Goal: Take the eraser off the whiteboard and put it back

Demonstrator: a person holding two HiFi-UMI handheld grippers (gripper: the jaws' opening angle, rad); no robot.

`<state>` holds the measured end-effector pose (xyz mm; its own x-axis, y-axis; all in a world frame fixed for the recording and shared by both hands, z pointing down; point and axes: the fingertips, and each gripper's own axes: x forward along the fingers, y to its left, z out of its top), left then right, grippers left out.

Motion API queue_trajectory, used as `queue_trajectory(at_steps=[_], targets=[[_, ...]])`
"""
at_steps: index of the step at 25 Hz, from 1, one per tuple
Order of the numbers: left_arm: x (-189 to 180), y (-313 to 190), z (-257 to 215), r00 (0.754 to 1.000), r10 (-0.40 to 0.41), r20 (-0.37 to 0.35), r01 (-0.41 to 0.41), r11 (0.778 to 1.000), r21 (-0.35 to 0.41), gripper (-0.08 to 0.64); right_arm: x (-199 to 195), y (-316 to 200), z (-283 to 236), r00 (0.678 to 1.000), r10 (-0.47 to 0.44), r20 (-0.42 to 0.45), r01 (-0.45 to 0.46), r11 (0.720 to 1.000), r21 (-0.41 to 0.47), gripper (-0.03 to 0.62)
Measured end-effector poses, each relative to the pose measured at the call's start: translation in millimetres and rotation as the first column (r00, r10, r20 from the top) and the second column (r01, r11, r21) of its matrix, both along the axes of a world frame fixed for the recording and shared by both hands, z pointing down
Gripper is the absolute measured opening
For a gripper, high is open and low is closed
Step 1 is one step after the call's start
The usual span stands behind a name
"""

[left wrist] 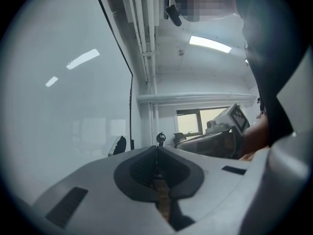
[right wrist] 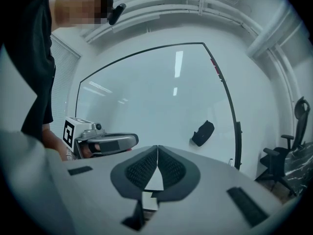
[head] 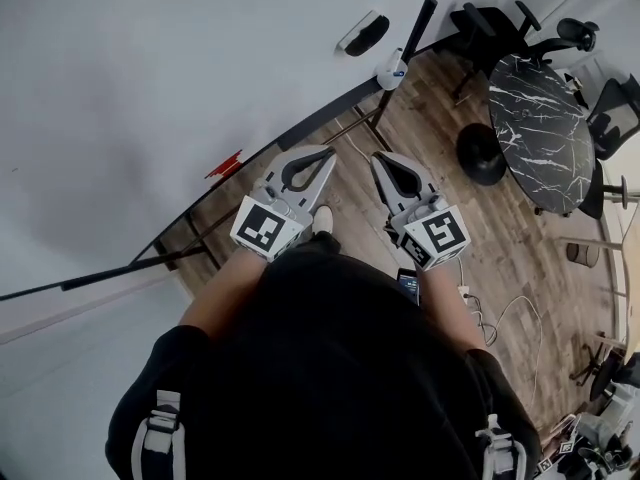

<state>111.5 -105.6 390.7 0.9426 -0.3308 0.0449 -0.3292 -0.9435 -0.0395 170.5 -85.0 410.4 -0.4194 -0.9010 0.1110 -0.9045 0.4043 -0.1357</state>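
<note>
Both are clenched shut with nothing in them: my left gripper (head: 327, 152) and right gripper (head: 379, 158) sit side by side just in front of me, over the wood floor (head: 520, 258). The whiteboard (head: 150, 68) runs along my left, and the eraser (head: 365, 33) is stuck on it well ahead of both grippers, near its far edge. Past that there's a black marble table (head: 540, 128) and an office chair (head: 490, 23).

My left gripper (head: 322, 154) and right gripper (head: 380, 158) sit side by side. The eraser (head: 363, 34) is on the whiteboard (head: 150, 88) at twelve o'clock. The desk (head: 540, 133) stands at three o'clock, with a chair (head: 490, 26) beyond it.
</note>
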Motion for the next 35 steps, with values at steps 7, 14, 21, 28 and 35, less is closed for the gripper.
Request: queue_trajectory(at_steps=[7,14,21,28,35], targets=[[23.7,-52.6,2.3,0.999,0.051,-0.014,-0.051,0.999,0.008,0.005,23.5,-63.5,-0.9,0.997,0.070,0.034,-0.070,0.998,-0.002,0.005],[47.5,-86.3,3.4,0.991,0.130,-0.020,-0.129,0.991,0.044,0.005,53.2,-112.3,1.7,0.980,0.183,0.072,-0.184,0.983,-0.002,0.005],[64.7,-109.7,11.2,0.993,0.114,-0.031,-0.114,0.993,0.019,0.005,79.1,-148.4,0.2,0.965,0.225,0.137,-0.226,0.974,-0.008,0.011],[82.5,-130.1,18.3,0.999,0.016,-0.035,-0.016,1.000,0.004,0.005,106.4,-188.2,-0.1,0.959,0.221,0.177,-0.223,0.975,-0.011,0.078],[88.9,-145.5,18.6,0.995,-0.098,-0.028,0.098,0.995,0.006,0.005,124.4,-224.0,18.3,0.930,0.213,0.299,-0.190,0.976,-0.107,0.193]])
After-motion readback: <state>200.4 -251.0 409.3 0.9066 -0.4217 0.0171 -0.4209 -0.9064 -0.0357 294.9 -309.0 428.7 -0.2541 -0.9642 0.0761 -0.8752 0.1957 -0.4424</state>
